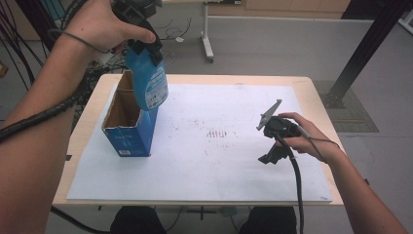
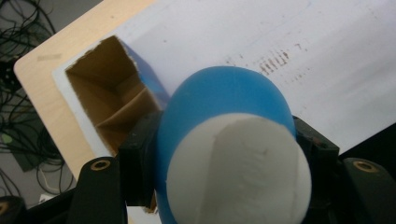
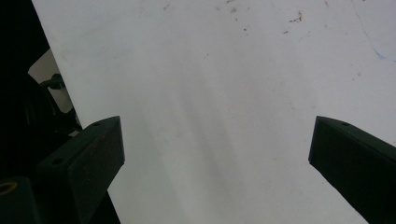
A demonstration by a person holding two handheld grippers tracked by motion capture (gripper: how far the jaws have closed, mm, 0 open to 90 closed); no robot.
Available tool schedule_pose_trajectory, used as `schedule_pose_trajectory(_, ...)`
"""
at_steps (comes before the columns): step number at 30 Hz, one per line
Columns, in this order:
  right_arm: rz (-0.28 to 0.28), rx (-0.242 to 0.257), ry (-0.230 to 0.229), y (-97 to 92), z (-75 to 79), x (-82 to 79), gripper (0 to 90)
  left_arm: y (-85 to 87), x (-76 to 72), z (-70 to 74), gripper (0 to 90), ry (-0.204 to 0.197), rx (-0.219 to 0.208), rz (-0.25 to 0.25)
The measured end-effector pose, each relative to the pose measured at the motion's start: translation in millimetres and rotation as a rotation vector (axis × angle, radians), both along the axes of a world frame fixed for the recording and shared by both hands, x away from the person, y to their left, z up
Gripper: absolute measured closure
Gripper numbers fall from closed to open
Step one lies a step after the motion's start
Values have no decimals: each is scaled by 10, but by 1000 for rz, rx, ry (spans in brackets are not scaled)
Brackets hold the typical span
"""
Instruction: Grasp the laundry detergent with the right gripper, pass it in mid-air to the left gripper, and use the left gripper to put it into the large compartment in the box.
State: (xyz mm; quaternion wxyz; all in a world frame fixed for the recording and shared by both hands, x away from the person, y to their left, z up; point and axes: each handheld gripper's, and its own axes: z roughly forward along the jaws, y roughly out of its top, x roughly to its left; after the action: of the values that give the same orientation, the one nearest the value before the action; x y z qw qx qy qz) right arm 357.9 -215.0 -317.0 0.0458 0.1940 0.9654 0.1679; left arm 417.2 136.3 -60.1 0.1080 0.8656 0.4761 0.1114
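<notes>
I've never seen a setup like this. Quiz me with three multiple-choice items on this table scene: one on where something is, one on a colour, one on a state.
1. Where is the blue plastic bottle with the white cap?
A. Flat on the white board
B. Held in the air above the open blue cardboard box
C. On the floor

2. What colour is the box inside?
A. Brown
B. Green
C. Red

3. How do the right gripper jaws stand?
A. Shut on the bottle
B. Shut on a cloth
C. Open, nothing between them

Answers: 1 B, the left gripper clamps the bottle over the box's opening. 2 A, bare brown cardboard shows inside. 3 C, the right gripper view shows the jaws wide apart over the white board.
</notes>
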Motion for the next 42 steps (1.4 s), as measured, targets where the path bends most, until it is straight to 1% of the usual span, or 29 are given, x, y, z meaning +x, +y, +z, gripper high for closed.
schedule_pose_trajectory(5, -4, 9, 1, 22, -10, -5, 29, 97, 31, 43, 372, -3, -18, 46)
schedule_pose_trajectory(13, 3, 11, -5, 43, -6, -5, 29, 260, 65, 47, 372, -10, -8, 128)
schedule_pose_trajectory(14, 5, 11, -5, 46, -3, -2, 29, 287, 71, 44, 372, -15, -7, 139)
schedule_pose_trajectory(16, 3, 13, -2, 56, 2, -3, 30, 339, 84, 27, 372, -7, -3, 156)
schedule_pose_trajectory(18, 4, 14, -4, 65, 7, -4, 29, 403, 102, 1, 372, -7, -16, 191)
schedule_pose_trajectory(22, 10, 20, -9, 77, 7, -3, 29, 523, 138, -34, 372, -2, -24, 230)
schedule_pose_trajectory(26, 11, 14, -12, 83, -2, -3, 30, 601, 165, -68, 372, -13, -23, 274)
schedule_pose_trajectory(29, 8, 17, -11, 84, -2, -3, 30, 654, 195, -116, 372, -13, -20, 309)
schedule_pose_trajectory(32, 6, 18, -13, 89, -2, -9, 31, 704, 226, -177, 372, -5, -18, 330)
schedule_pose_trajectory(34, 9, 16, -18, 90, 4, -10, 32, 733, 245, -231, 372, 3, -25, 344)
schedule_pose_trajectory(37, 5, 17, -19, 89, 0, -10, 33, 755, 267, -306, 373, 12, -28, 354)
schedule_pose_trajectory(39, -1, 16, -17, 92, -10, -11, 33, 755, 279, -365, 373, 16, -20, 362)
schedule_pose_trajectory(42, 7, 15, -20, 99, -28, -12, 37, 754, 301, -476, 372, 25, -4, 365)
